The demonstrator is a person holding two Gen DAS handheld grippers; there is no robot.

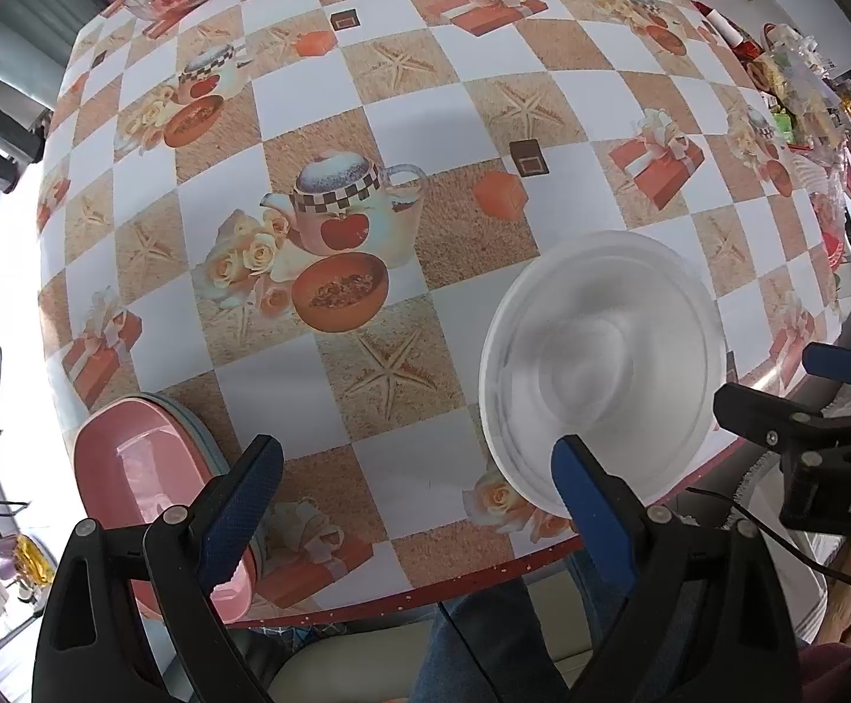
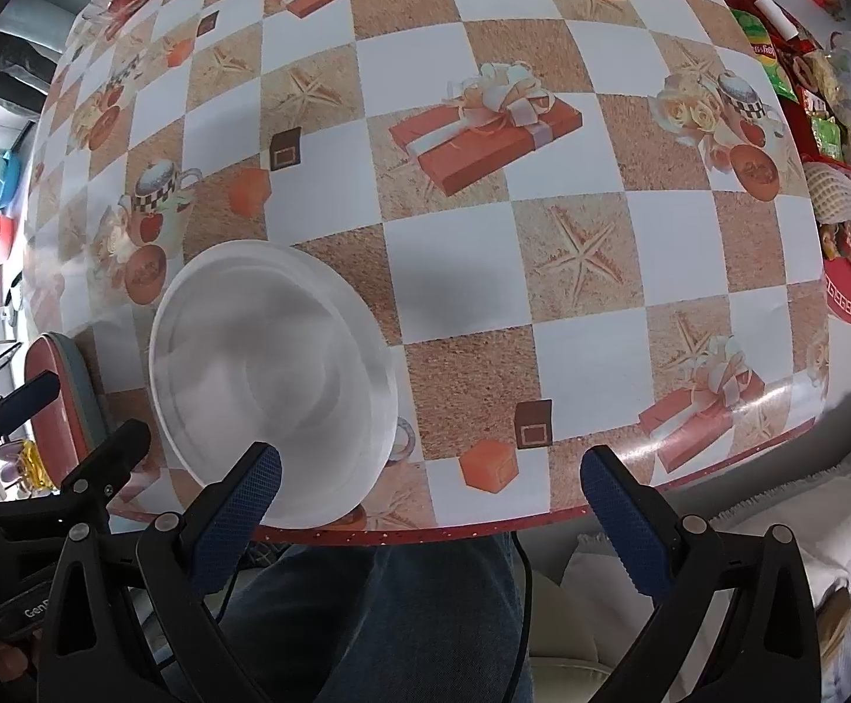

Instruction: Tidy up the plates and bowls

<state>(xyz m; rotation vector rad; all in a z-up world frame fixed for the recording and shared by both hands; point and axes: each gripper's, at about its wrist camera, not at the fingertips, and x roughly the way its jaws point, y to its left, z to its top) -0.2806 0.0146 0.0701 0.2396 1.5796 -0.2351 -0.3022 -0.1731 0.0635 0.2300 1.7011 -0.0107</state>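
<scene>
Sitting on table: 1 clear bowl, 1 pink dish; left tool & right tool both apart, empty.

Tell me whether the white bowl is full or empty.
Empty: the white bowl sits upright on the table, and both views show only its bare white inside.

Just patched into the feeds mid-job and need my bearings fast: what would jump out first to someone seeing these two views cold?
The loud checkered tablecloth, printed with teapots, starfish and gift boxes, fills both views. On it near the front edge sit a stack of white bowls and, farther left, a pink oval dish. Both the left gripper and right gripper hover open and empty above that edge.
</scene>
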